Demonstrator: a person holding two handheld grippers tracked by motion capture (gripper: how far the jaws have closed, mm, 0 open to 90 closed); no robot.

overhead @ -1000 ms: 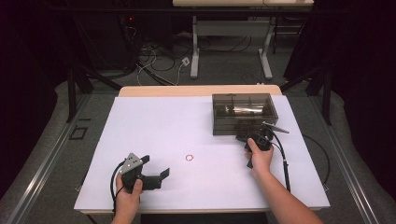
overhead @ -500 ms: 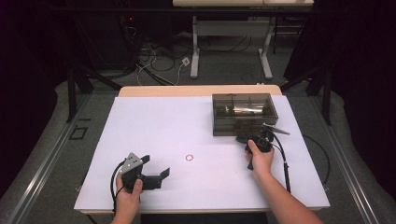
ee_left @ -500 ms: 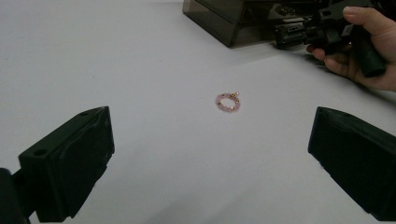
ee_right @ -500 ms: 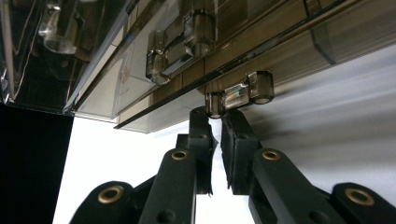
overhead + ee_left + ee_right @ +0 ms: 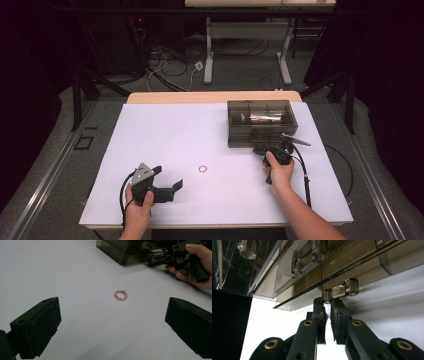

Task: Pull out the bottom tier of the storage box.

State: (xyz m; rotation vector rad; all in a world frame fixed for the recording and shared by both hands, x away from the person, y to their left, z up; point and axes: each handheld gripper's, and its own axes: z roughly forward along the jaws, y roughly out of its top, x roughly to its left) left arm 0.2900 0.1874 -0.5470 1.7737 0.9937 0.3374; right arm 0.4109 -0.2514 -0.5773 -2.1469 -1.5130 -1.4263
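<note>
Table point(image 5: 165, 125): bears all the things listed below.
Box point(image 5: 260, 122): on the table, toward its far right part.
Drawer handle point(image 5: 340, 290): on the box's near face, low down.
Right gripper point(image 5: 267, 149): just before the box's near face, jaw tips at the drawer handle.
Bracelet point(image 5: 203, 169): on the table near its middle, before and left of the box.
Left gripper point(image 5: 167, 182): at the near left of the table, left of the bracelet and apart from it.
</note>
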